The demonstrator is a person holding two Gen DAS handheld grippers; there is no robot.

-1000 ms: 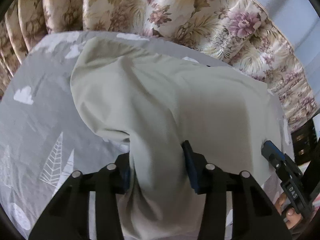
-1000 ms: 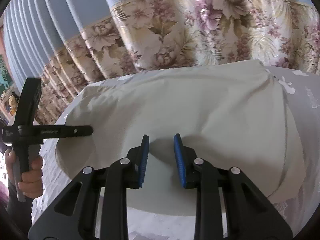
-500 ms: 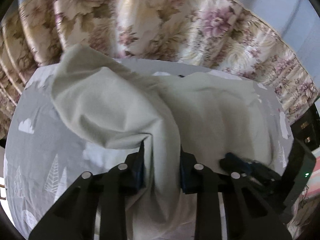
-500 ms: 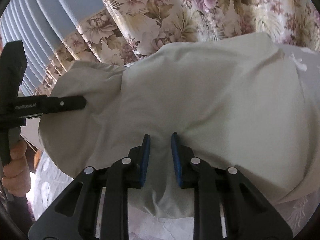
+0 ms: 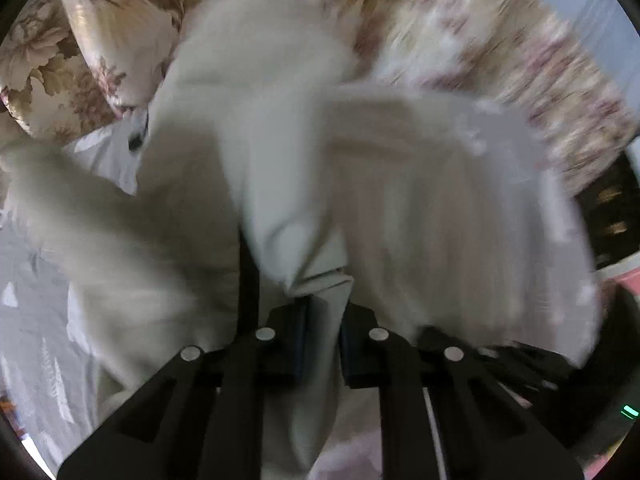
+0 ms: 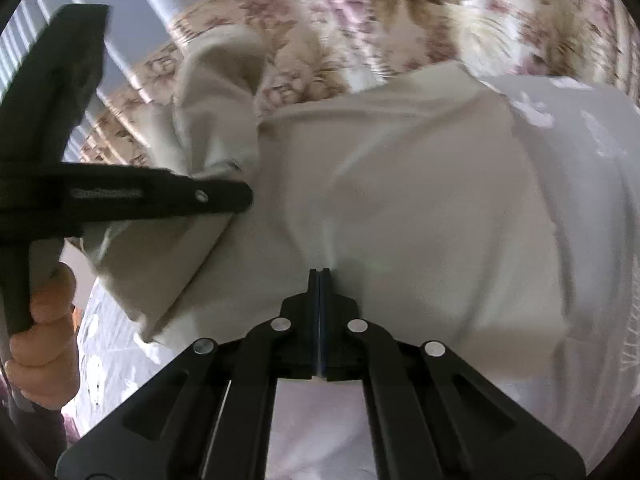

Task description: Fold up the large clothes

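Note:
A large pale beige garment lies spread on a bed; the left wrist view is blurred by motion. My left gripper has a bunched fold of it between its jaws, which are closing and pressing on the cloth. That fold rises in a raised flap ahead of the fingers. In the right wrist view the garment fills the middle. My right gripper is shut, pinching the cloth at its tips, with creases fanning out from them. The left gripper comes in from the left, cloth draped around its tip, held by a hand.
The grey patterned bed sheet shows on the left, and the sheet also shows beyond the garment's right edge. A floral curtain hangs close behind the bed. Dark furniture stands at the right.
Both grippers' jaws have narrowed onto the cloth, the right one fully. The left gripper has carried its raised fold across the garment towards the right gripper, and the flap has bunched up higher.

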